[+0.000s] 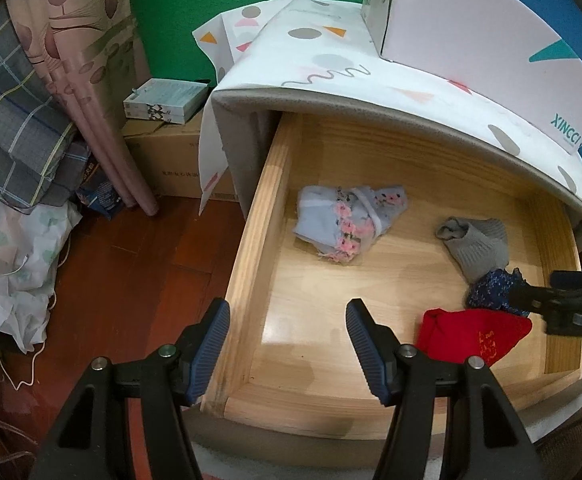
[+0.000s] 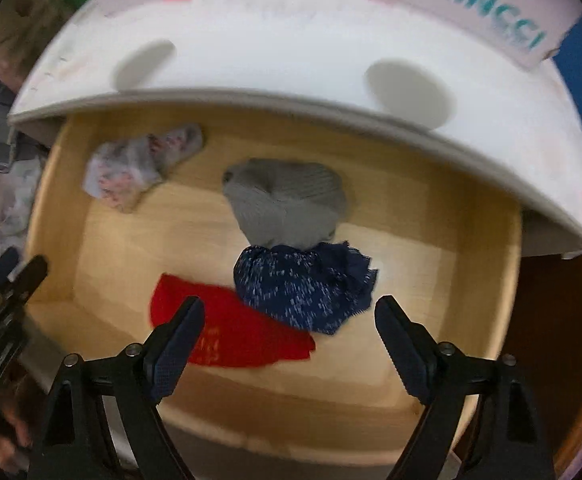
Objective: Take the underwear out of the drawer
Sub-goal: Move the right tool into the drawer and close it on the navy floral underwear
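Observation:
The wooden drawer (image 1: 251,280) stands pulled out. In it lie a light blue floral underwear (image 1: 343,224) at the back left, a grey knitted piece (image 1: 475,248), a navy speckled underwear (image 1: 491,292) and a red cloth (image 1: 471,334) at the front right. My left gripper (image 1: 287,344) is open and straddles the drawer's left wall near the front corner, holding nothing. In the blurred right wrist view, my right gripper (image 2: 291,336) hangs open over the red cloth (image 2: 227,332) and the navy underwear (image 2: 303,284), apart from both. From the left wrist view, the right gripper (image 1: 547,292) sits beside the navy piece.
A white patterned cover (image 1: 331,60) drapes the cabinet top above the drawer, with a white lettered box (image 1: 491,32) on it. Left of the cabinet are cardboard boxes (image 1: 163,152), a pink curtain (image 1: 91,80), plaid fabric (image 1: 11,120) and wooden floor (image 1: 131,280).

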